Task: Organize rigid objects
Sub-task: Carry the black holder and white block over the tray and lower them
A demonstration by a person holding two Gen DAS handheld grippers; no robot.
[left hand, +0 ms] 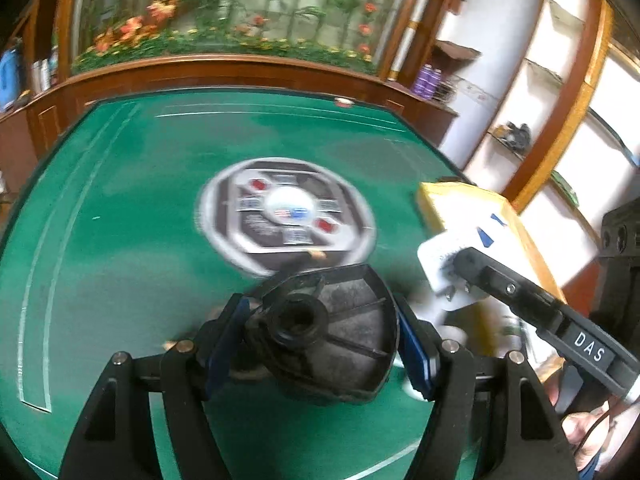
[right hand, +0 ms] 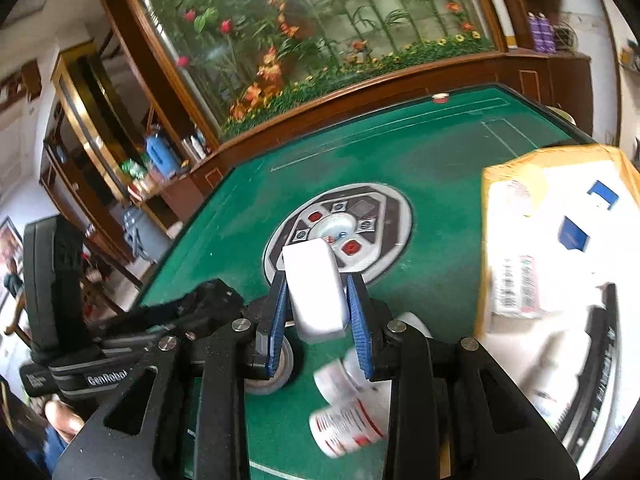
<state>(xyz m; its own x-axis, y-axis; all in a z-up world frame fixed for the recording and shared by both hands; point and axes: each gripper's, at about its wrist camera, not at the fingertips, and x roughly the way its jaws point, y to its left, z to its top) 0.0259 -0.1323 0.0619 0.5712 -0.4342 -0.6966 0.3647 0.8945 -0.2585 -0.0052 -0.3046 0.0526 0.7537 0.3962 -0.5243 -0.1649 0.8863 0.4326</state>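
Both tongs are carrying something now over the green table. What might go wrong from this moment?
1. The black ribbed part is wide for the left tongs, held only at its edges; it may twist out.
2. The white plug adapter sticks far beyond the right tongs, so it may tip.
3. A white bottle lies below; a drop would hit it.

Motion blur smears the print on the white bottle [right hand: 347,424] lying near the right gripper [right hand: 320,320], and the yellow box [right hand: 520,168] is cut off at the right edge.
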